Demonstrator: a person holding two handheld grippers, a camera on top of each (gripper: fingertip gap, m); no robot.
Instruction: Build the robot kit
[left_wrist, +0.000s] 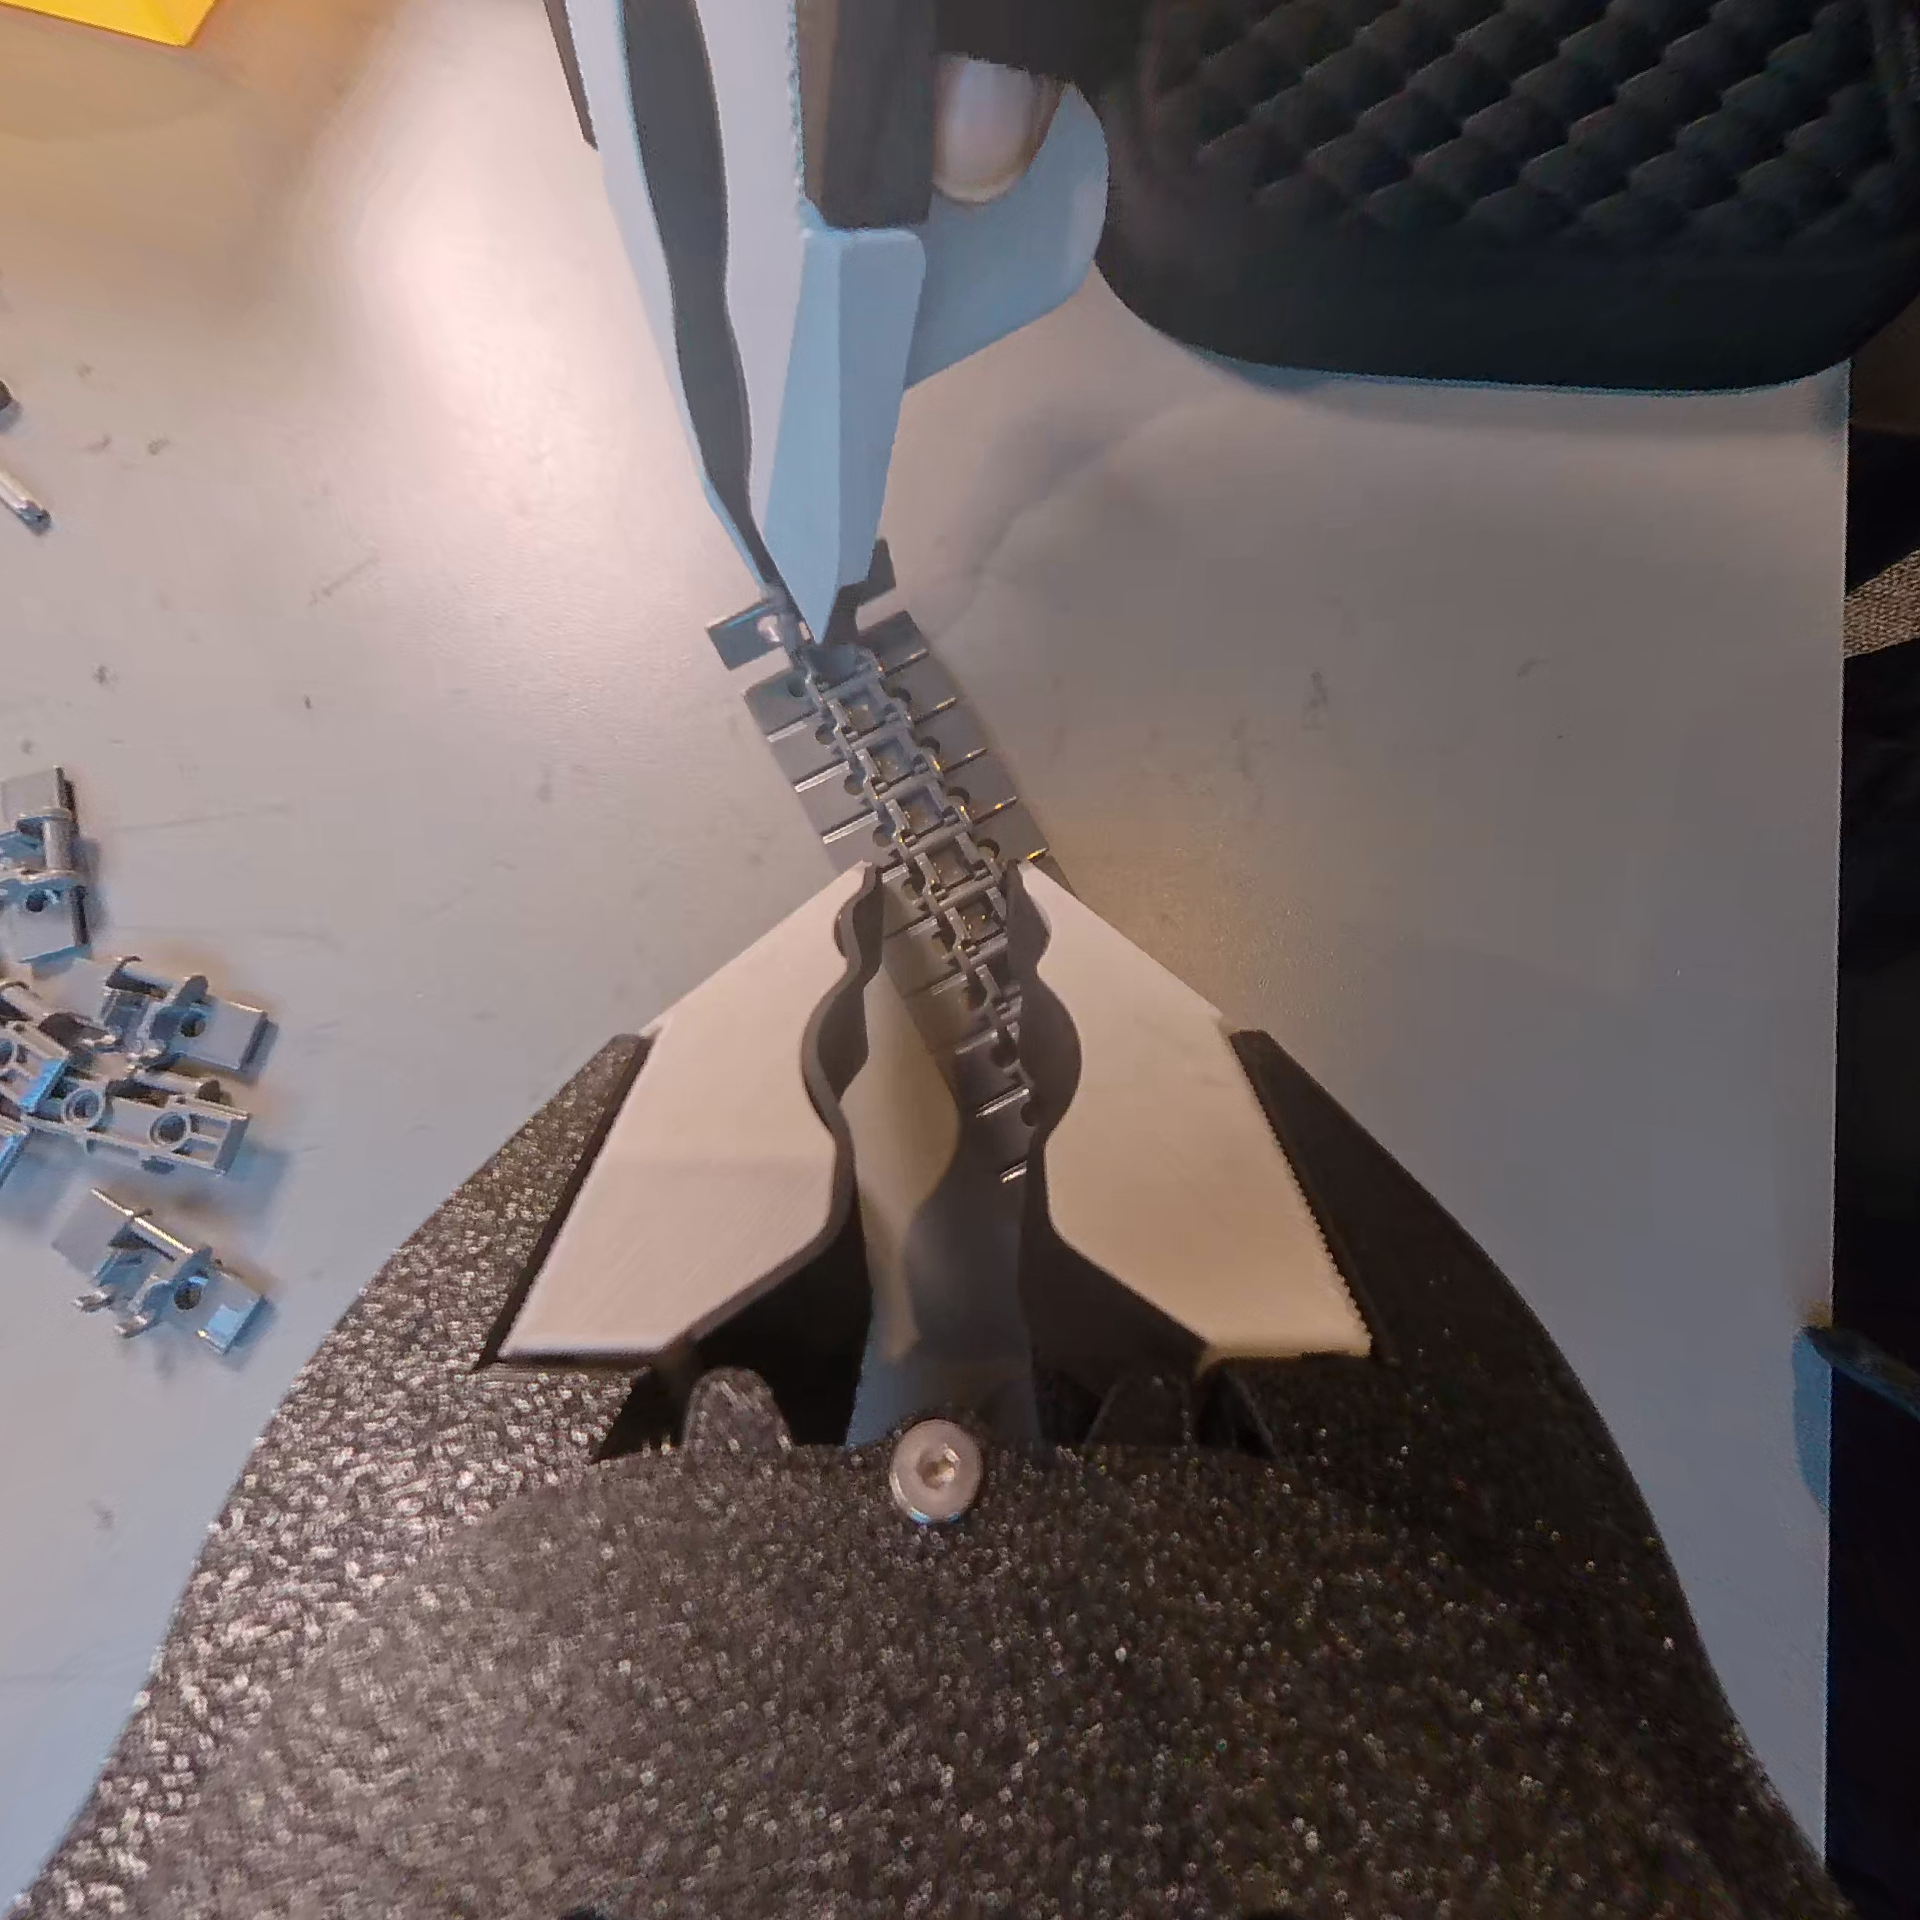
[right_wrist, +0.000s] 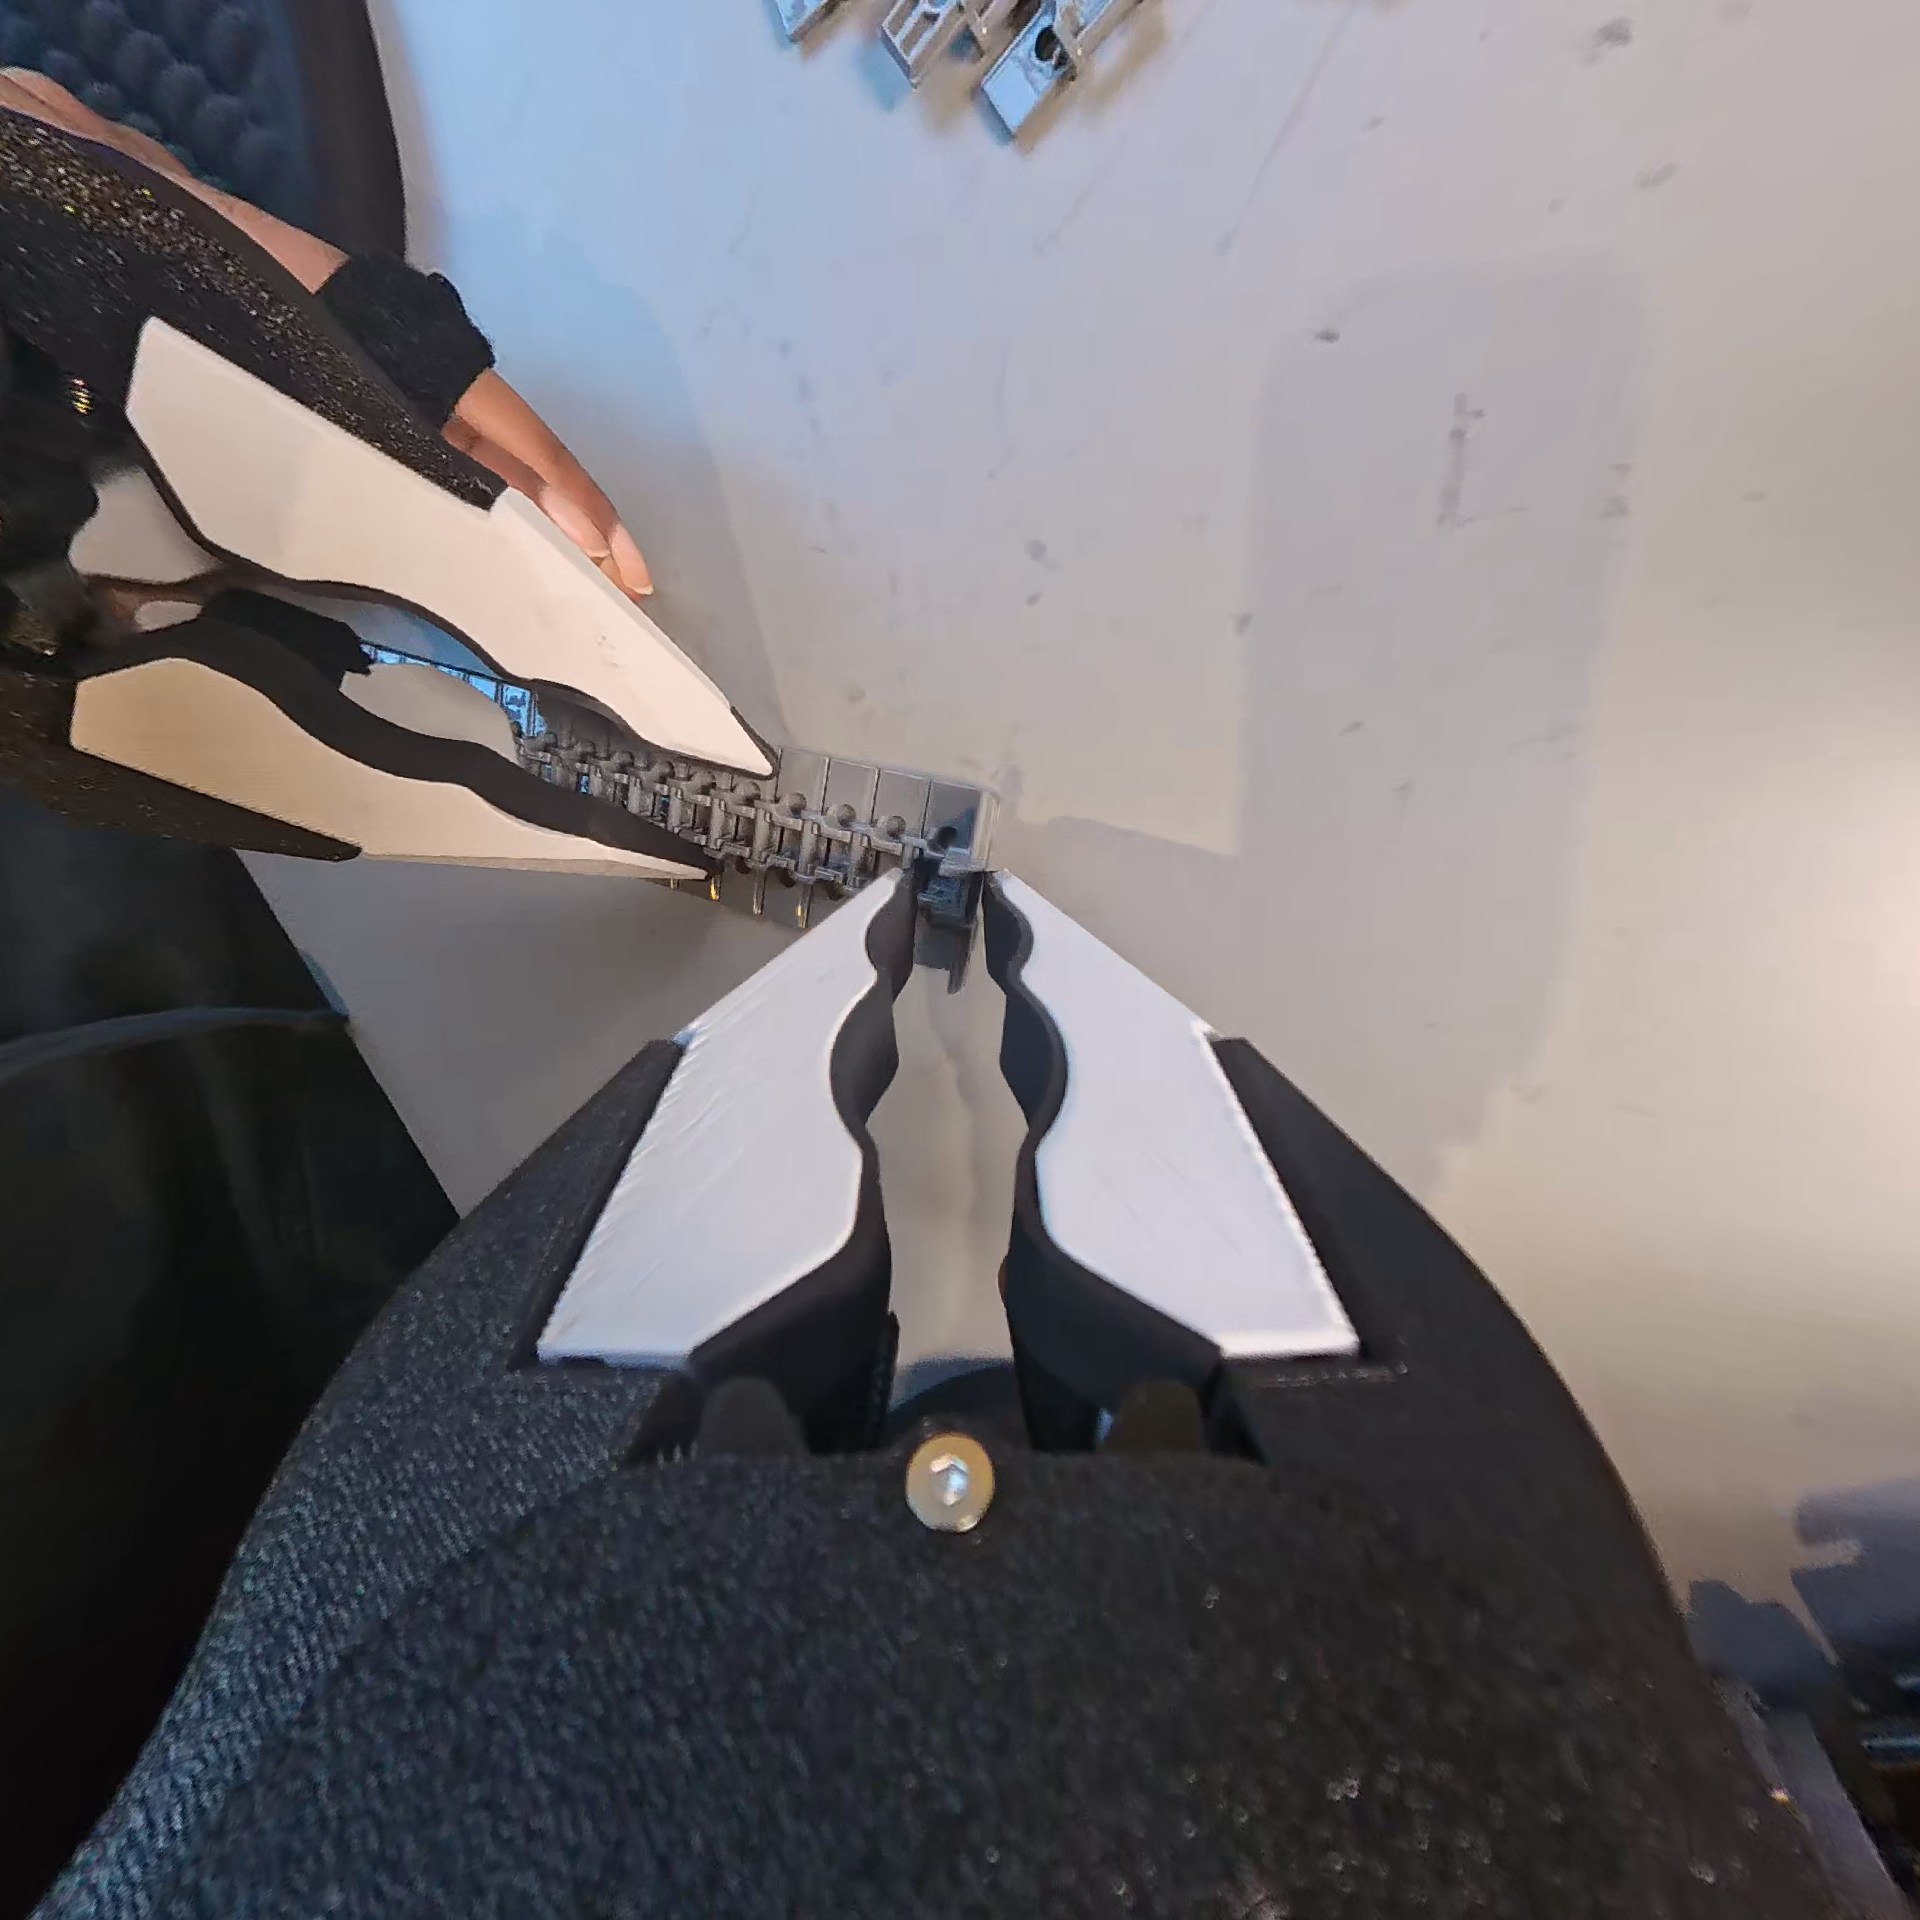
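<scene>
Left fingers (left_wrist: 951, 883) pinching grey link chain (left_wrist: 899, 769); right fingers (right_wrist: 940, 883) pinching its end link (right_wrist: 948, 899); no legible writing.

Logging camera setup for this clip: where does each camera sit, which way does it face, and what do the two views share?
Left wrist view: rides the left hand-held gripper, looking along its white fingers shut on a grey plastic linked track chain over the white table; a fingertip shows.
Right wrist view: rides the right hand-held gripper, pinching a single grey link at the chain's end; a hand shows.
Shared: chain, both grippers, loose grey links.
</scene>
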